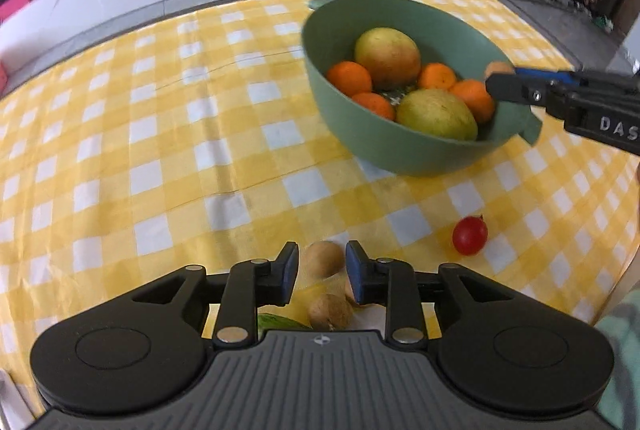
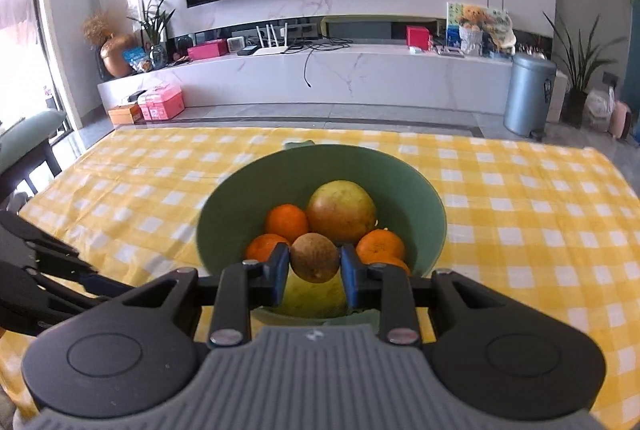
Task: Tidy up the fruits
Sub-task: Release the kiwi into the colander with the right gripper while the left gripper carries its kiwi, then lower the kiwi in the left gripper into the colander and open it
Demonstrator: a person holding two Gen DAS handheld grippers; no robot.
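Note:
A green bowl point(image 1: 400, 154) on the yellow checked cloth holds several oranges point(image 1: 349, 77) and two large yellow-green fruits point(image 1: 387, 57). My right gripper point(image 2: 314, 264) is shut on a small brown round fruit point(image 2: 314, 257) and hangs over the near side of the bowl point(image 2: 240, 198). In the left wrist view it reaches in from the right above the bowl's rim. My left gripper point(image 1: 322, 272) stands open low over the cloth. A brown fruit point(image 1: 324, 258) lies in the gap between its fingers, and the pads do not touch it.
Another brown fruit point(image 1: 330, 311) and a half-hidden one point(image 1: 350, 292) lie under the left gripper, beside a green vegetable tip point(image 1: 280, 322). A red cherry tomato point(image 1: 470, 235) sits to the right. A sleeve point(image 1: 624, 350) shows at the lower right. Bare cloth stretches left of the bowl.

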